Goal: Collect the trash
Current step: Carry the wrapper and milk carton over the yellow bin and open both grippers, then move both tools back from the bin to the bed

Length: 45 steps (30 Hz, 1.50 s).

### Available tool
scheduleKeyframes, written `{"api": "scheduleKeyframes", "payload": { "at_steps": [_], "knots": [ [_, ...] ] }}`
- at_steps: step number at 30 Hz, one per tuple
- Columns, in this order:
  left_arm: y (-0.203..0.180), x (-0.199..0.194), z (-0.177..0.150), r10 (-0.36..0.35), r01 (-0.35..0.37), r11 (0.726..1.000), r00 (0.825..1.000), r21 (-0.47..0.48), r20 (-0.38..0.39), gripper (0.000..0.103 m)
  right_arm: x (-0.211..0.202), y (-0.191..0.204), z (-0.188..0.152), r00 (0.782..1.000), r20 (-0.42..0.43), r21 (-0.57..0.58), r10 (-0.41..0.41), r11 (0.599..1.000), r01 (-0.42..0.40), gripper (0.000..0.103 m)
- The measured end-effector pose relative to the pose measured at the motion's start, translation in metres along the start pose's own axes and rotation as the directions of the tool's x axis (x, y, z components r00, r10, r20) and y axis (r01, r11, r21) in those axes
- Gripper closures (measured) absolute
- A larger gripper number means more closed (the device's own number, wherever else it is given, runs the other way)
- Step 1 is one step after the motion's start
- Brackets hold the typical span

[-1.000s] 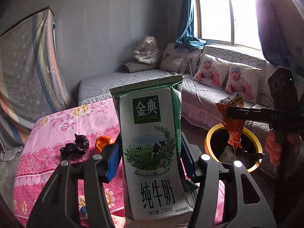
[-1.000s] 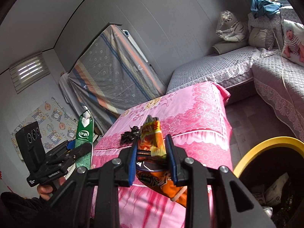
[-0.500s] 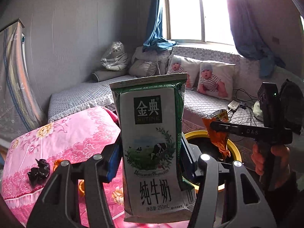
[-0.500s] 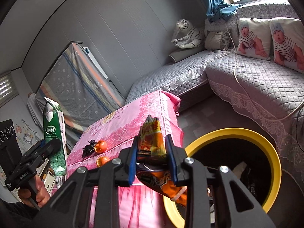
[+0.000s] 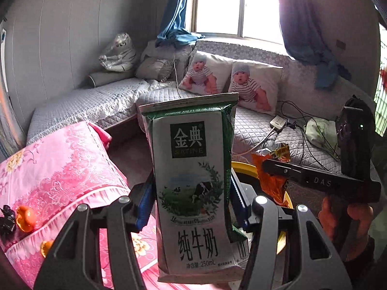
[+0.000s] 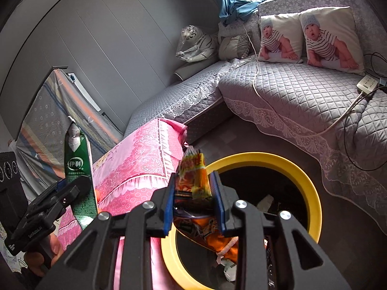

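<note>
My left gripper is shut on a green and white milk carton, held upright beside the pink table. The carton also shows in the right wrist view. My right gripper is shut on an orange snack wrapper and holds it over the near rim of the yellow-rimmed trash bin. The wrapper and bin rim also show in the left wrist view. Crumpled trash lies inside the bin.
A table with a pink floral cloth stands left of the bin; oranges and a black crumpled object lie on it. A grey quilted corner sofa with baby-print pillows, cables and a power strip lies behind.
Both grippers have swung right, toward the bin and sofa. The wrapper has moved from beside the table to over the bin's rim. Both grips are unchanged.
</note>
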<state>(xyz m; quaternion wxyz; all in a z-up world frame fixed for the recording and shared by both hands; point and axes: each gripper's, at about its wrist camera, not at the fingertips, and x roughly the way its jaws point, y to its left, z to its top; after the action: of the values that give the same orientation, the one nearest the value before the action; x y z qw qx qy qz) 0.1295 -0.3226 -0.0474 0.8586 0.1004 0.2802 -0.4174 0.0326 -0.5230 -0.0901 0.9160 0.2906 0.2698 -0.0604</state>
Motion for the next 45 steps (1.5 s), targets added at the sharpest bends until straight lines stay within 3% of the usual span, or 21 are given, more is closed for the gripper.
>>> {"api": "scheduleKeyframes", "payload": {
  "at_steps": [7, 16, 17, 18, 20, 24, 30, 34, 38, 42, 45],
  "knots": [
    [-0.005, 0.057, -0.008, -0.002, -0.001, 1.000, 0.993, -0.024, -0.122, 0.050, 0.010, -0.011, -0.007, 0.999, -0.043, 0.048, -0.028, 0.998, 0.030, 0.077],
    [-0.002, 0.089, -0.008, -0.044, 0.031, 0.997, 0.984, -0.076, -0.174, 0.049, 0.026, -0.023, -0.007, 0.995, -0.086, 0.111, -0.044, 0.992, 0.053, 0.076],
    [-0.001, 0.090, -0.006, -0.045, 0.031, 0.996, 0.984, -0.084, -0.172, 0.042, 0.026, -0.025, -0.007, 0.995, -0.083, 0.129, -0.048, 0.990, 0.059, 0.071],
    [0.001, 0.089, -0.004, -0.041, 0.025, 0.995, 0.985, -0.094, -0.165, 0.028, 0.025, -0.026, -0.006, 0.995, -0.078, 0.143, -0.061, 0.987, 0.072, 0.061],
    [0.008, 0.083, -0.003, -0.038, 0.021, 0.992, 0.989, -0.123, -0.140, 0.021, 0.019, -0.031, -0.003, 0.994, -0.057, 0.162, -0.096, 0.981, 0.104, 0.050],
    [0.024, 0.075, -0.007, -0.025, 0.001, 0.984, 0.991, -0.176, -0.130, 0.011, 0.005, -0.042, -0.001, 0.990, -0.018, 0.193, -0.143, 0.971, 0.144, 0.049],
    [0.064, 0.045, -0.018, 0.020, -0.048, 0.952, 0.995, -0.302, -0.097, 0.009, -0.009, -0.046, -0.010, 0.985, 0.015, 0.184, -0.171, 0.969, 0.165, 0.049],
    [0.088, 0.005, -0.024, 0.049, -0.071, 0.936, 0.996, -0.344, -0.073, 0.009, -0.002, -0.024, -0.014, 0.993, 0.007, 0.095, -0.117, 0.989, 0.116, 0.049],
    [0.113, -0.051, -0.042, 0.076, -0.083, 0.935, 0.997, -0.344, -0.033, 0.008, 0.015, 0.031, -0.020, 1.000, -0.024, -0.085, -0.014, 0.996, 0.012, 0.049],
    [0.147, -0.110, -0.077, 0.187, -0.182, 0.926, 0.982, -0.331, -0.016, 0.008, 0.044, 0.103, -0.039, 0.984, -0.131, -0.281, 0.122, 0.947, -0.154, 0.049],
    [0.178, -0.150, -0.111, 0.301, -0.296, 0.892, 0.953, -0.340, -0.040, 0.008, 0.072, 0.156, -0.056, 0.951, -0.243, -0.352, 0.190, 0.896, -0.269, 0.049]
  ]
}}
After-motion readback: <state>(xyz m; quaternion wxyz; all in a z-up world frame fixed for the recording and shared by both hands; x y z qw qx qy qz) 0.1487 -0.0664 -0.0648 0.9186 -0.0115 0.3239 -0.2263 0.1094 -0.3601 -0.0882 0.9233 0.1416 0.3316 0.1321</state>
